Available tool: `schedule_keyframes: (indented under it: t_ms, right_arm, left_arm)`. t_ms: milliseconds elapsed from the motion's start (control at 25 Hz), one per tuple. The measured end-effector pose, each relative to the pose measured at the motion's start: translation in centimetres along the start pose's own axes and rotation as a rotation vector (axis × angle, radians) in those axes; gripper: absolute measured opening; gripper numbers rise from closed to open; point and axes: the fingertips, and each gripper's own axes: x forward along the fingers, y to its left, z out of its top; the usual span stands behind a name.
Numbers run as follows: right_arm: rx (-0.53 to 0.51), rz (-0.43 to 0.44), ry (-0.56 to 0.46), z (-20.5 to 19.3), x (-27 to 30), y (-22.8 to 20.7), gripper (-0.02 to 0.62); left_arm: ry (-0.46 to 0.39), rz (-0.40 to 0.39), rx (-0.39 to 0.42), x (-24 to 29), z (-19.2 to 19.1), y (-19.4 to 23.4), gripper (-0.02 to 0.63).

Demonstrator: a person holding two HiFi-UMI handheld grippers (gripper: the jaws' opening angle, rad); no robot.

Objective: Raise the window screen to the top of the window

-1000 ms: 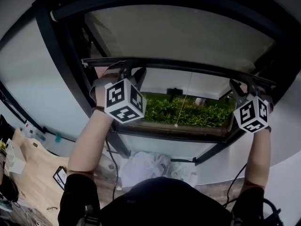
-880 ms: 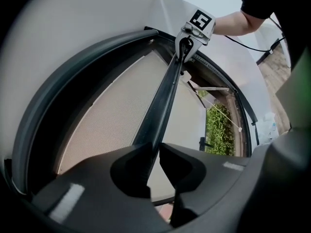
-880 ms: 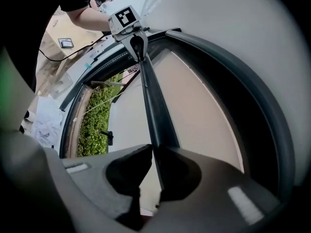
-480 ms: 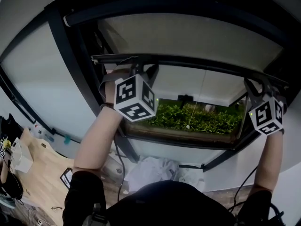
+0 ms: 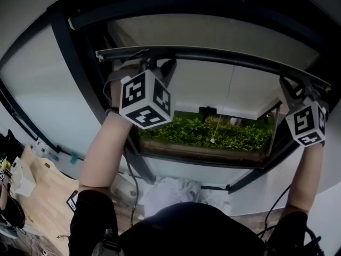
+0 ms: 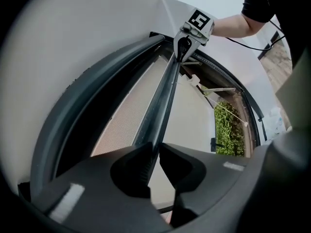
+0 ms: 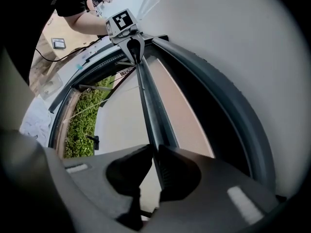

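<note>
The window screen's dark bottom bar runs across the window, with pale mesh above it. My left gripper is shut on the bar's left end, its marker cube hanging just below. My right gripper is shut on the right end. In the left gripper view the bar passes between my pads at the left gripper, and the right gripper clamps the far end. The right gripper view mirrors this: the bar sits in the right gripper, with the left gripper far along it.
A dark window frame surrounds the opening. A thin pull cord hangs from the bar in front of a green hedge outside. A wooden desk stands at the lower left, and white cloth lies under the sill.
Both grippers have risen together with the bar held between them. The open gap under the bar has grown taller and less mesh shows above it.
</note>
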Motion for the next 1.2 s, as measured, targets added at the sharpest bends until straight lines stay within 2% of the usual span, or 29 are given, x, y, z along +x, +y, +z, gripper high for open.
schedule_keyframes:
  t_ms: [240,400,720,1200]
  right_arm:
    - [-0.005,-0.020,-0.006,0.7,-0.1,-1.7,0.040]
    - [-0.008,-0.011,-0.012,1.2,-0.3,-2.9,0.041]
    - [-0.020,-0.065,-0.008,1.6,-0.1,-5.1,0.040]
    - [0.018,-0.287,-0.101,3.3,-1.1,-9.0,0.053]
  left_arm:
    - [0.008,0.015,0.031,-0.2,0.6,1.7,0.049]
    - [0.018,-0.001,0.047,-0.4,1.1,2.9,0.048]
    - [0.034,0.020,0.056,-0.1,1.8,5.0,0.048]
    - [0.009,0.179,0.095,-1.4,3.5,9.0,0.049]
